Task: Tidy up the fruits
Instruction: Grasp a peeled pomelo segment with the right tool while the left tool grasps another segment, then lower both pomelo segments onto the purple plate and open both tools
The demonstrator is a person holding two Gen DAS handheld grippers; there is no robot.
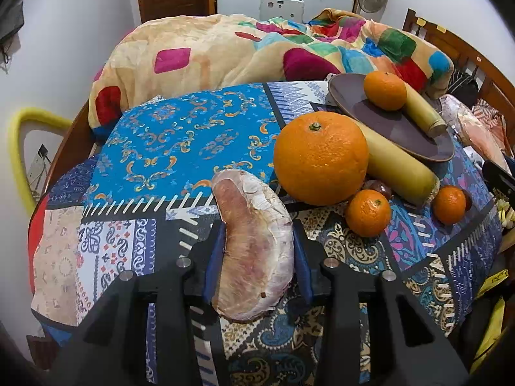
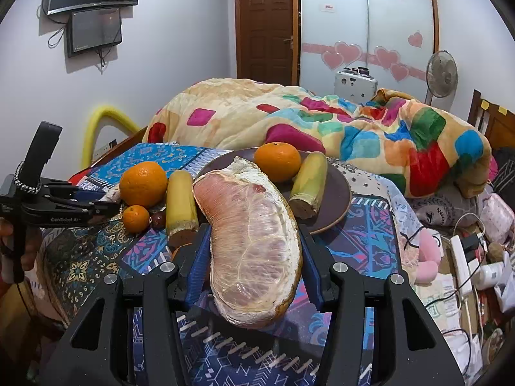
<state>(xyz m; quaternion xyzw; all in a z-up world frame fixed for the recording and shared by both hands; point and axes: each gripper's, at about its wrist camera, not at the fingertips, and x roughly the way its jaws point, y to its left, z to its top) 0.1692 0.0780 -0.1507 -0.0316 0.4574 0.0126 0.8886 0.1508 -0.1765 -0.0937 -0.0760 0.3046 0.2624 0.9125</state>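
Note:
My left gripper (image 1: pixel 259 228) is shut on a pale pink pomelo segment (image 1: pixel 254 251) lying on the patterned cloth, blue pads against both its sides. To its right are a big orange (image 1: pixel 320 157), a yellow-green cane piece (image 1: pixel 399 167) and two small oranges (image 1: pixel 368 213) (image 1: pixel 449 204). My right gripper (image 2: pixel 254 230) is shut on a larger peeled pomelo segment (image 2: pixel 254 257), held in front of the brown plate (image 2: pixel 334 199). On that plate lie an orange (image 2: pixel 277 162) and a second cane piece (image 2: pixel 309 183). The left gripper (image 2: pixel 96 204) shows at the left of the right wrist view.
A small dark fruit (image 2: pixel 158 220) lies between the loose small orange and the cane piece. A colourful blanket (image 2: pixel 354 128) is heaped behind the cloth-covered surface (image 1: pixel 193 135). Cables and a power strip (image 2: pixel 460 263) clutter the floor at the right. A fan (image 2: pixel 441 74) stands at the back.

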